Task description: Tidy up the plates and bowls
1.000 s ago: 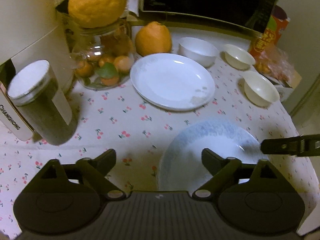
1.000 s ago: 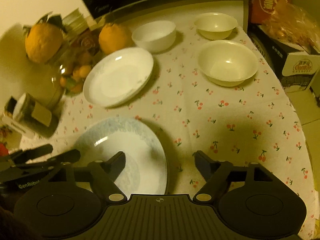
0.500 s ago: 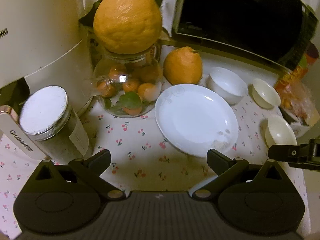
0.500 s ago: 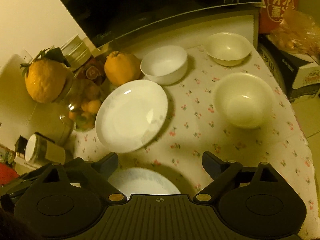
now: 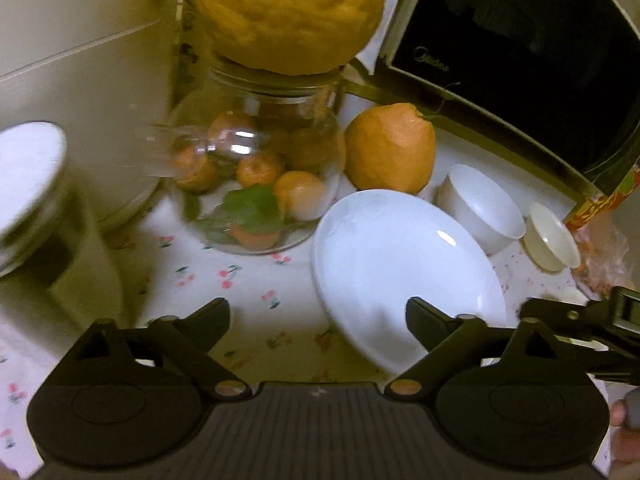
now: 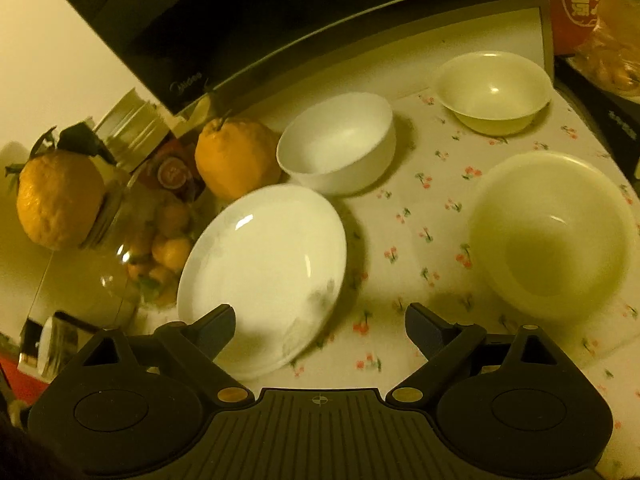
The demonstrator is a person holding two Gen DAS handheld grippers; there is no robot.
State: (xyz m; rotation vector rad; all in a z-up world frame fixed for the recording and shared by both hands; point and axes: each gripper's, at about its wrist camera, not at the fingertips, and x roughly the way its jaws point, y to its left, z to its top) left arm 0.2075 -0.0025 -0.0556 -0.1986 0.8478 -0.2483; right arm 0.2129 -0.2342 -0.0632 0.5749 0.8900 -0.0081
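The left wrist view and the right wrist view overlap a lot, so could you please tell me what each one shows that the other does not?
Only the left wrist view shows the right gripper entering from the right edge, and the white-lidded canister large at the left.

Only the right wrist view shows the large cream bowl whole, nearest that gripper.

Both show the white plate, the white bowl, the small cream bowl, the glass jar topped by a big citrus fruit, the loose citrus and the microwave.

plates [image 6: 262,264]: 1 | bowls [image 6: 336,142]: 3 | large citrus fruits [image 6: 236,156]: 2 | glass jars [image 5: 256,172]: 1
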